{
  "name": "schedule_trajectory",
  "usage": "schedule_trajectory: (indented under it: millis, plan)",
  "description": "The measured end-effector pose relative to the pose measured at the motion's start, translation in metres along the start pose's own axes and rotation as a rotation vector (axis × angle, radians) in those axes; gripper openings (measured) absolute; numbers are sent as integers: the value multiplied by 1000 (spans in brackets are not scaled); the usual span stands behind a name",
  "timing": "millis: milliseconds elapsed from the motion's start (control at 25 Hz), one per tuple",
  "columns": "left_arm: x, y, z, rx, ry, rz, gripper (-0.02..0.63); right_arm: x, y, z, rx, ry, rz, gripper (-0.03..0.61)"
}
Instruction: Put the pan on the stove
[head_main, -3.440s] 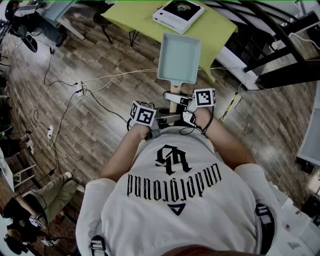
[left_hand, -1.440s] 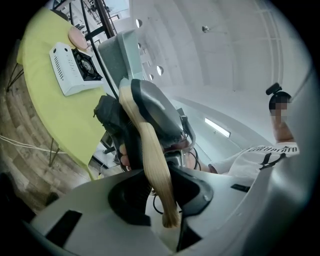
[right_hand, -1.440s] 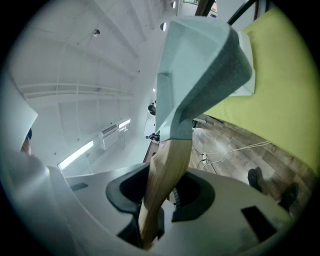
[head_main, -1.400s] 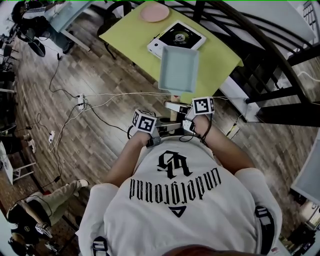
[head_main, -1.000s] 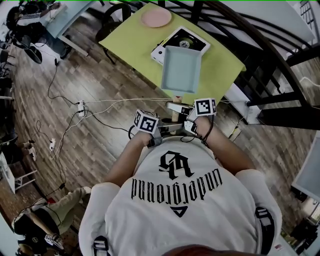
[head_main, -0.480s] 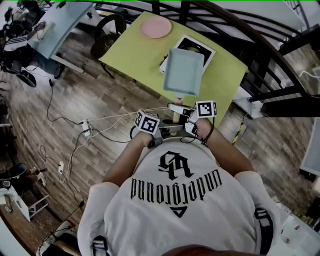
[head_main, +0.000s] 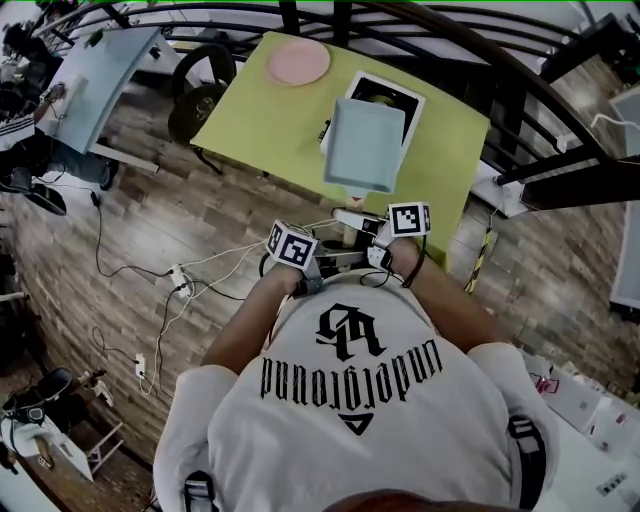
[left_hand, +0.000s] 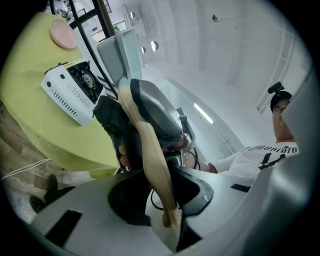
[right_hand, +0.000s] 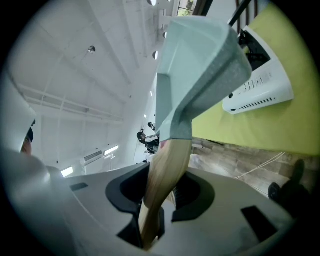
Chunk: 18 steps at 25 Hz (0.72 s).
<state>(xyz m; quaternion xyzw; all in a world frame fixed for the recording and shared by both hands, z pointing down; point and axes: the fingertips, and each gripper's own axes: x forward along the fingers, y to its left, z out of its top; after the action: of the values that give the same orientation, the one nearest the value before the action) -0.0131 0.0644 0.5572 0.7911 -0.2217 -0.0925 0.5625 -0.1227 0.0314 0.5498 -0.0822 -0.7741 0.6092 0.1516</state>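
A pale blue-green rectangular pan (head_main: 365, 145) with a wooden handle (head_main: 347, 213) is held in the air. Both grippers grip that handle. My left gripper (head_main: 338, 258) is shut on its near end (left_hand: 150, 165), and my right gripper (head_main: 352, 219) is shut on it closer to the pan body (right_hand: 162, 185). The pan hovers over the yellow-green table (head_main: 270, 120) and covers part of the white portable stove (head_main: 388, 94). In the gripper views the stove (left_hand: 70, 87) (right_hand: 260, 85) lies below and beyond the pan (left_hand: 120, 55) (right_hand: 200, 65).
A pink plate (head_main: 298, 63) sits at the table's far left corner. Black railing (head_main: 520, 110) runs behind and right of the table. A black chair (head_main: 200, 95) stands at its left side. Cables (head_main: 185, 280) trail across the wood floor.
The person has walked up to the table with the pan held in both grippers. The pan went from over the floor and table edge to above the stove. Both grips are unchanged.
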Motion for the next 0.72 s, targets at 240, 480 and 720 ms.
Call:
schedule_trajectory:
  millis: [240, 480, 720]
  plan:
    - [14, 18, 26, -9, 33, -5, 112, -10, -16, 32, 20, -29, -4, 130]
    - [22, 32, 65, -8, 70, -9, 112, -12, -28, 75, 8, -46, -16, 132]
    - [44, 42, 108, 0, 91, -35, 112, -29, -39, 125, -7, -80, -31, 132]
